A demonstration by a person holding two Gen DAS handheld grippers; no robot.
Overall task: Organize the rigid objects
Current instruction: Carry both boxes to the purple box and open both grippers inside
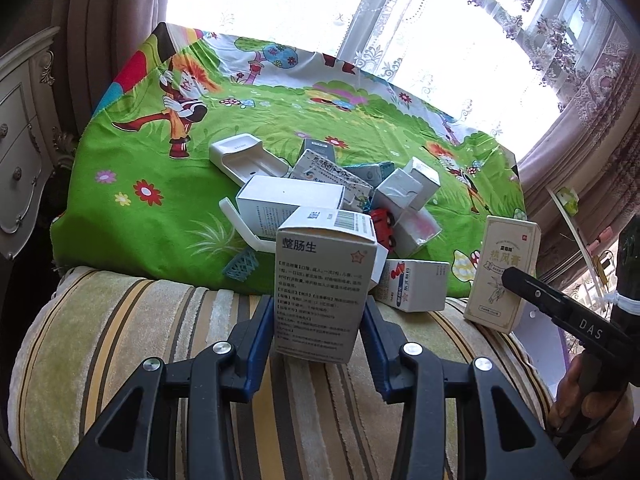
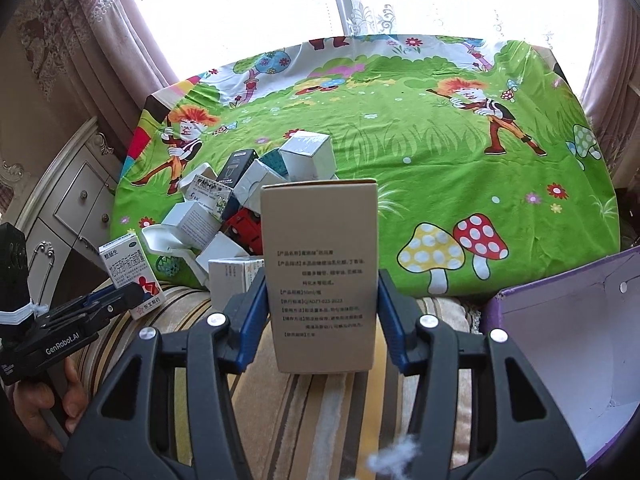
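Note:
My left gripper (image 1: pixel 318 304) is shut on an upright white medicine box (image 1: pixel 324 276) with grey print, held above a striped cushion (image 1: pixel 140 340). In the right wrist view the same gripper (image 2: pixel 116 300) and its white box (image 2: pixel 128 264) show at the left. My right gripper (image 2: pixel 320 280) is shut on a taller beige box (image 2: pixel 320 240), both blue pads pressing its sides. That beige box (image 1: pixel 500 264) appears at the right of the left wrist view. A pile of small boxes (image 1: pixel 320 184) with a red toy car (image 1: pixel 384 220) lies on the green cartoon cloth (image 1: pixel 140 160).
An open purple box (image 2: pixel 560 340) with a white inside stands at the right. A white-and-red carton (image 1: pixel 416 284) lies at the cloth's near edge. A small teal basket (image 1: pixel 242 266) sits nearby. A cream dresser (image 1: pixel 20 140) stands left, with window curtains behind.

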